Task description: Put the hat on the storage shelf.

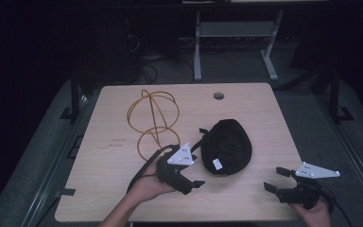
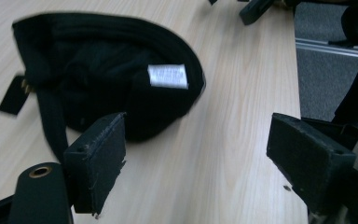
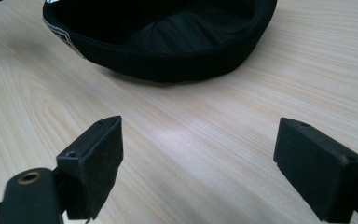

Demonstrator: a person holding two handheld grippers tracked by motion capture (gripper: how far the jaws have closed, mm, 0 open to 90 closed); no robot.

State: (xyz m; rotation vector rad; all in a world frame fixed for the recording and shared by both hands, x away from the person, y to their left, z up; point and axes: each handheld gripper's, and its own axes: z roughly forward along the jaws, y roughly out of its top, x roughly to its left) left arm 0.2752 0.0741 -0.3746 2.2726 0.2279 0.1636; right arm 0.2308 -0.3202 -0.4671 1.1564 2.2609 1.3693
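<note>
With both the left gripper [image 1: 191, 177] and the right gripper [image 1: 276, 178] spread wide and empty, each should probably approach the black cap [image 1: 227, 145] low along the bench [image 1: 113, 198] to catch its rim.

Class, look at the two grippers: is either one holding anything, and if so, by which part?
Nothing is held. The left gripper and the right gripper are both open over bare table, short of the black cap.

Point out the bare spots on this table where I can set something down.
Free: the light wooden table right of the black fabric cap, up to the round cable hole, and the near-left corner below the orange wire hoop frame. Crowded: the middle, between frame, cap and left claw.
</note>
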